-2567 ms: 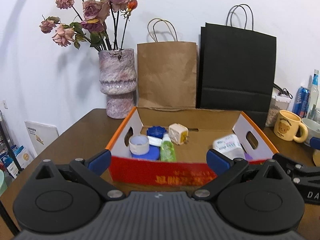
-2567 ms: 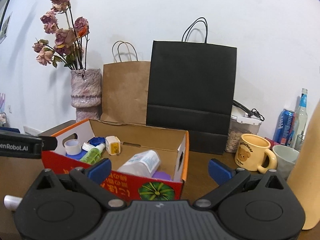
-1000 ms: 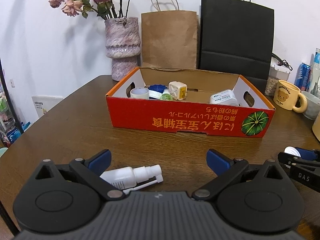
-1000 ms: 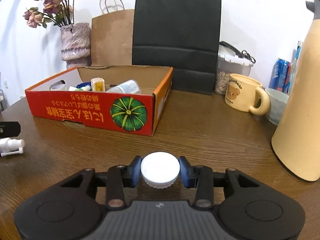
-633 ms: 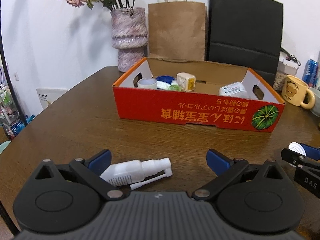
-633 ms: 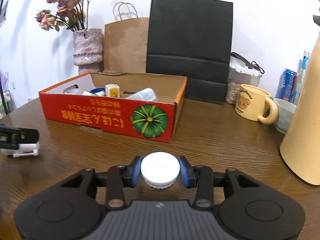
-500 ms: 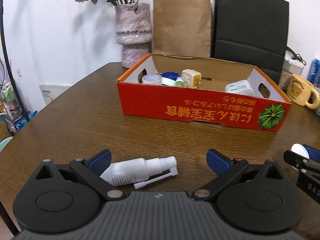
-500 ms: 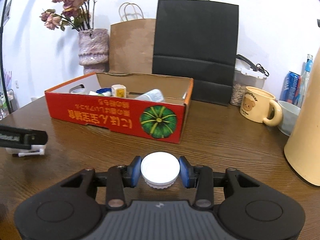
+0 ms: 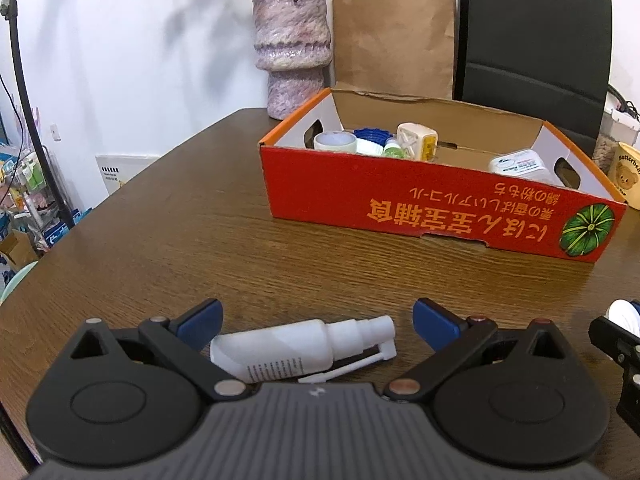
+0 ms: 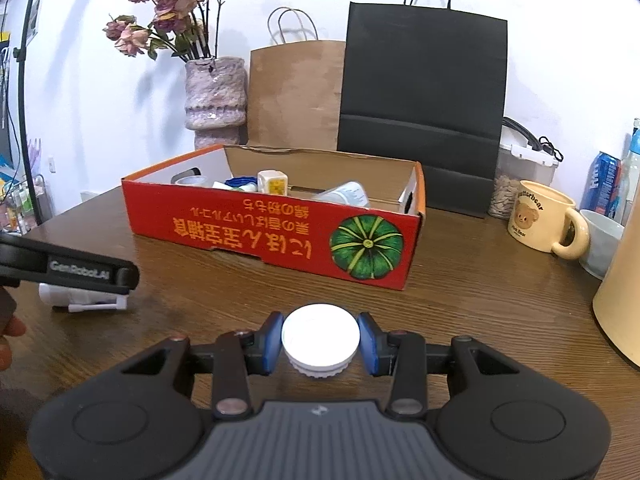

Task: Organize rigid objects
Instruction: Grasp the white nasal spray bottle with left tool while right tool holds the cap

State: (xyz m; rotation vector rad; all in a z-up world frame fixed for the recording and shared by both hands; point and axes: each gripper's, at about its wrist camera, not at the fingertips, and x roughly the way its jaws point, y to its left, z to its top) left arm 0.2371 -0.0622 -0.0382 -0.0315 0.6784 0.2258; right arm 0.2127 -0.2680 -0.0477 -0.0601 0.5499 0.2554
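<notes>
While right fingers [image 10: 320, 339] still pinch the white cap [image 10: 320, 336], left fingers [image 9: 317, 320] — spread wide — now straddle the spray bottle [image 9: 296, 347].

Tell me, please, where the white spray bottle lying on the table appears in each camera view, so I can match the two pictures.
Left wrist view: the white spray bottle lies on its side at bottom centre, between the open fingers of the left gripper.
Right wrist view: the same bottle is at the far left edge, mostly hidden behind the left gripper's black finger.
Shared landmark: the red cardboard box with the green pumpkin picture.
</notes>
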